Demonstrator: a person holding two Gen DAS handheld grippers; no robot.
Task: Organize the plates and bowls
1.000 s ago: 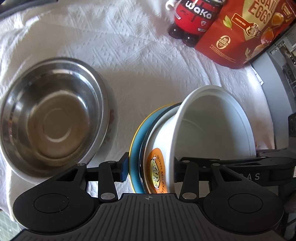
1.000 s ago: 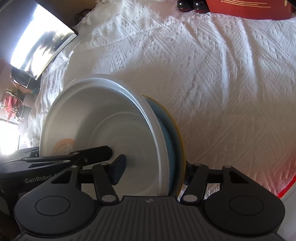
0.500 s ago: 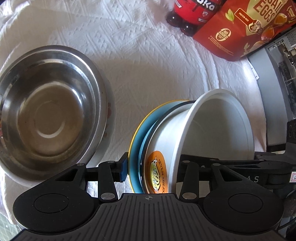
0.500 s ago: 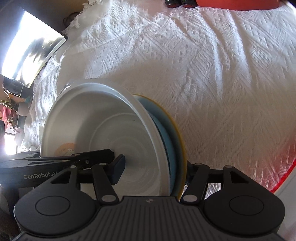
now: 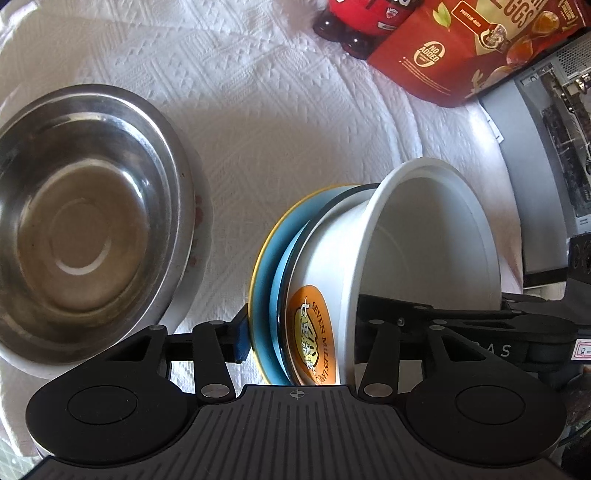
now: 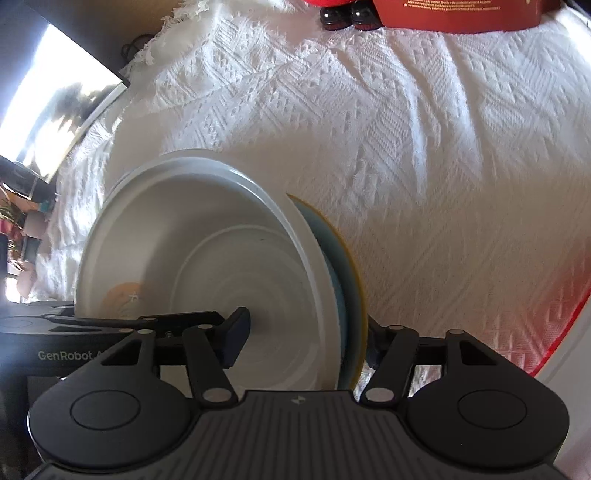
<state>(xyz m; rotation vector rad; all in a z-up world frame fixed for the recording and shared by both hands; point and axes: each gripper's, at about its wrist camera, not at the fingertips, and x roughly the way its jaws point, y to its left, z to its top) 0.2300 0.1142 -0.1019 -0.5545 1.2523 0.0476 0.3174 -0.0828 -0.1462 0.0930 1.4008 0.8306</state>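
White plastic, printed with an orange label, formed the deep bowl (image 5: 417,266) that sat nested on a blue plate with a yellow rim (image 5: 264,280), and both grippers gripped that pair at once. The left gripper (image 5: 299,332) was clenched across the stack, one blue pad on the plate's underside, the other finger reaching inside the bowl. The right gripper (image 6: 306,336) was clenched on the same stack from the opposite side, a pad inside the bowl and its far finger behind the plate. The stack was tilted nearly on edge, apparently lifted off the white woven tablecloth (image 6: 424,147).

Judged from this, the step in hand was carrying the bowl-and-plate stack toward the wide stainless steel bowl (image 5: 85,225), which lay just beside it on the left, resting on what looked like a white plate with a reddish pattern. The next move would call for levelling the stack and lowering it evenly with both hands, so the bowl would not slide off the plate.

Only the left wrist view showed the steel bowl, the orange label, a red snack pouch (image 5: 476,48) and a red bottle (image 5: 362,22). Only the right wrist view showed the bowl's bare interior and the cloth's fringed far edge.
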